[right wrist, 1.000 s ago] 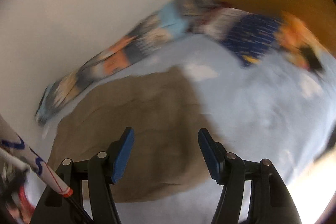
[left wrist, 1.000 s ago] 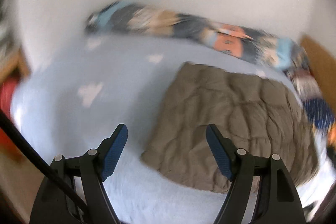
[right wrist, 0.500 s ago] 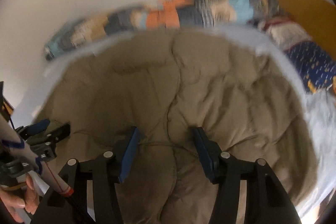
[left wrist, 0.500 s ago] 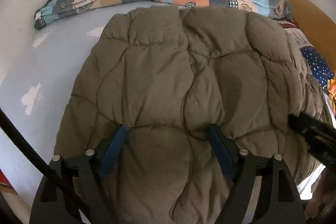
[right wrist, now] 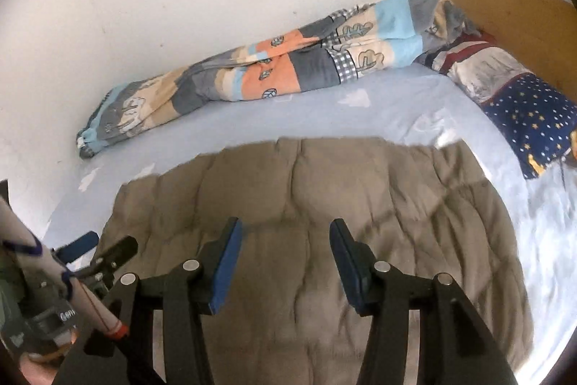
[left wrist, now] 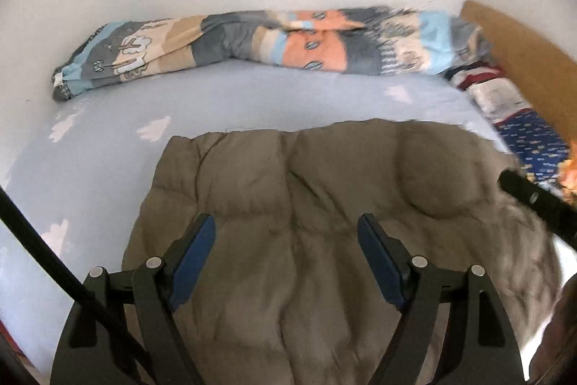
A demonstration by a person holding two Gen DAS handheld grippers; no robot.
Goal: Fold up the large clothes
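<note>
Brown quilted jacket point(left wrist: 324, 240) lies flat on the pale blue sheet point(left wrist: 108, 132), spreading from centre toward 6 o'clock; left gripper point(left wrist: 286, 253) hovers above it, jaws wide and empty, right gripper point(right wrist: 283, 264) about half open, jaws just been closing with nothing pinched yet. Best to come down on the near hem, both at once, bite deep since the padding is thick and slippery, then lift evenly toward 12. Puffy stitched panels, rounded corners; patchwork blanket point(left wrist: 252, 42) bunched at 12.

Quilted jacket point(left wrist: 306, 204) on bed point(left wrist: 252, 96), rolled duvet point(left wrist: 252, 42) behind it along wall, pillows point(right wrist: 523, 107) at right
</note>
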